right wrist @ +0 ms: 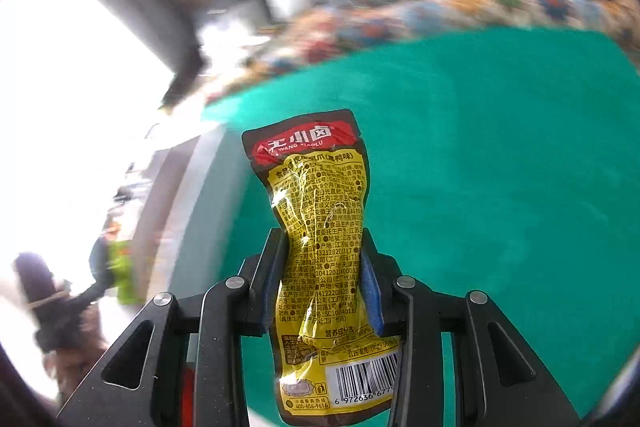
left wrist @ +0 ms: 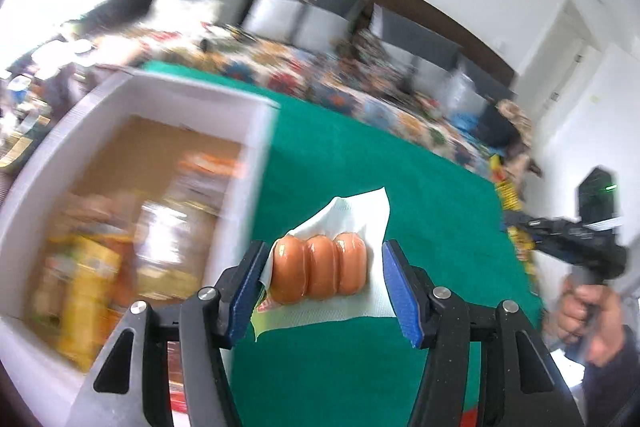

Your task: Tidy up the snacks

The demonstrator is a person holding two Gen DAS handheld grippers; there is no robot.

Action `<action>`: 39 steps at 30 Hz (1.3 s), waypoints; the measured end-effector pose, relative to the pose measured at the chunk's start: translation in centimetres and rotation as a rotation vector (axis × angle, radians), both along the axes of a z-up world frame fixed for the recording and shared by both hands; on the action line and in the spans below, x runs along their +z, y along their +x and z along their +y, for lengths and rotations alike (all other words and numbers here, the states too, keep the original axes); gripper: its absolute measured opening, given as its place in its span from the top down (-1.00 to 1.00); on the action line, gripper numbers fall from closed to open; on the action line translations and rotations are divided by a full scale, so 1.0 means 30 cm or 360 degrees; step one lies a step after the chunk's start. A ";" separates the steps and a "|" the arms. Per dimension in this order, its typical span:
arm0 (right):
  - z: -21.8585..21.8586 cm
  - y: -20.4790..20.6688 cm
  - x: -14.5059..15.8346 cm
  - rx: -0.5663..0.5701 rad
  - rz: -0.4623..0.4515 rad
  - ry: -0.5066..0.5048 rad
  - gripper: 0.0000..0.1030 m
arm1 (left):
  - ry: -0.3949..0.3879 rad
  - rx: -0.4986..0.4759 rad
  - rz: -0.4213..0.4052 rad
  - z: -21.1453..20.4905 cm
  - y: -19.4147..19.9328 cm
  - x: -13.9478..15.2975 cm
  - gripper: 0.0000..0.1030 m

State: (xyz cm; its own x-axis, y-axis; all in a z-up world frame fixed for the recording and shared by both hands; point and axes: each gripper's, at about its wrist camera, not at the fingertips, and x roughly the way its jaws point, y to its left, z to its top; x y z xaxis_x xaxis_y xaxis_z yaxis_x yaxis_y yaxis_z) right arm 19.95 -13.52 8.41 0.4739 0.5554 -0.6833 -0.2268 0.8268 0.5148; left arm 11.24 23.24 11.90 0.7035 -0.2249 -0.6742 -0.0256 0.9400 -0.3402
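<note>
In the left wrist view my left gripper [left wrist: 323,251] is shut on a sausage pack [left wrist: 318,267]: three plump orange-brown sausages sealed on white film. The blue pads press the film's two side edges, and the pack hangs above the green cloth [left wrist: 360,167]. In the right wrist view my right gripper [right wrist: 323,239] is shut on a yellow snack pouch [right wrist: 316,195] with a red and black top and a barcode. It grips the pouch at its narrow waist, upright above the green cloth [right wrist: 480,167]. The pouch's lower end hides behind the fingers.
A white box [left wrist: 192,87] with several blurred snack packs inside stands left of the sausage pack. A person's hand [left wrist: 588,307] holds the other gripper at the right edge. A patterned bedcover [left wrist: 360,83] and grey pillows lie beyond the cloth.
</note>
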 end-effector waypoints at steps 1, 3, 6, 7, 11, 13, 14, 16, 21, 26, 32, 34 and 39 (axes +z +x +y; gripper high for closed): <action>0.115 -0.004 0.045 0.0091 -0.0039 0.0062 0.27 | 0.0033 0.0035 -0.0004 0.038 -0.007 0.009 -0.12; 0.261 -0.017 0.100 0.0224 -0.0067 0.0155 0.26 | 0.0117 0.0128 0.0000 0.149 -0.028 0.015 -0.12; 0.537 -0.026 0.145 0.0432 -0.0070 0.0256 0.24 | 0.0216 0.0238 0.0052 0.278 -0.050 -0.018 -0.13; 0.629 -0.030 0.146 0.0491 -0.0067 0.0258 0.24 | 0.0253 0.0263 0.0071 0.304 -0.058 -0.037 -0.16; 0.931 -0.056 0.092 0.0645 -0.0012 0.0274 -0.15 | 0.0421 0.0362 0.0151 0.375 -0.087 -0.125 -0.50; 1.024 -0.066 0.038 0.0688 0.0068 0.0257 -0.44 | 0.0476 0.0410 0.0186 0.392 -0.101 -0.171 -0.60; 1.059 -0.074 0.008 0.0695 0.0118 0.0247 -0.44 | 0.0495 0.0431 0.0201 0.400 -0.108 -0.188 -0.62; 1.087 -0.081 -0.033 0.0697 0.0173 0.0242 -0.44 | 0.0512 0.0467 0.0222 0.419 -0.140 -0.210 -0.65; 1.064 -0.100 -0.009 0.0670 0.0054 0.0075 -0.44 | 0.0618 0.0580 0.0198 0.420 -0.203 -0.195 -0.83; 1.059 -0.128 0.076 0.0664 -0.0206 -0.0242 -0.56 | 0.0653 0.0736 0.0170 0.419 -0.255 -0.122 -0.99; 1.082 -0.217 0.094 0.0707 -0.0425 -0.0559 -0.57 | 0.0551 0.0988 0.0050 0.439 -0.345 -0.061 -0.99; 1.079 -0.241 0.091 0.0717 -0.0446 -0.0621 -0.57 | 0.0550 0.1007 0.0110 0.444 -0.348 -0.060 -0.99; 1.100 -0.281 0.076 0.0744 -0.0484 -0.0714 -0.57 | 0.0649 0.1007 0.0249 0.455 -0.339 -0.090 -0.99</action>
